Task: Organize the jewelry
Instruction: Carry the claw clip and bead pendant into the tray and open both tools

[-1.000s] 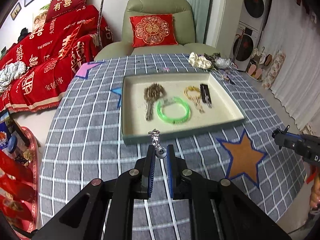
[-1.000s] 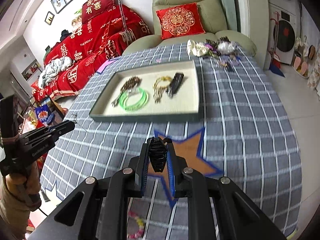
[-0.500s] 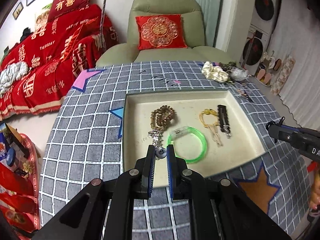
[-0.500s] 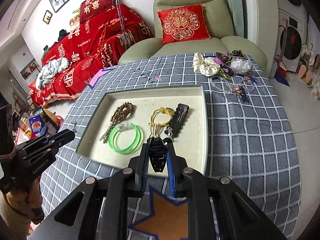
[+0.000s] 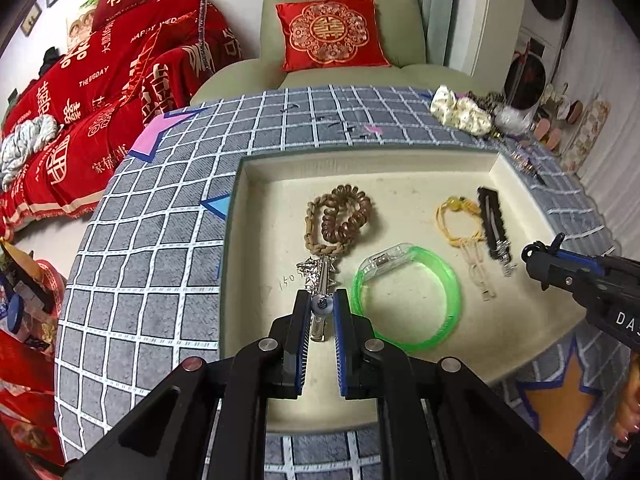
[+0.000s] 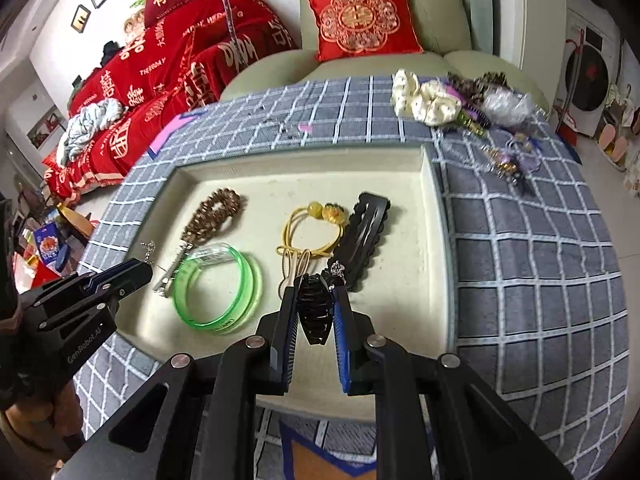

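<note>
My left gripper [image 5: 322,301] is shut on a small silver ornament with a grey bead [image 5: 322,305], low over the near left part of the cream tray [image 5: 240,216]. My right gripper [image 6: 317,287] is shut on a black claw hair clip [image 6: 316,312], over the tray's near right part [image 6: 434,216]. In the tray lie a brown coiled hair tie [image 5: 340,216], a green bangle [image 5: 408,300], a yellow hair tie [image 5: 460,220] and a flat black clip [image 5: 492,220]. Each gripper shows in the other's view: the right gripper [image 5: 538,254] at the right edge, the left gripper [image 6: 144,271] at the left.
The tray sits on a grey checked tablecloth [image 5: 160,264] with star patches. A cream scrunchie [image 6: 424,100] and a heap of loose jewelry [image 6: 496,112] lie at the table's far right. A green armchair with a red cushion [image 5: 332,32] stands behind the table.
Both grippers have moved forward and down, from the table's near edge to over the tray. Each still grips its piece.
</note>
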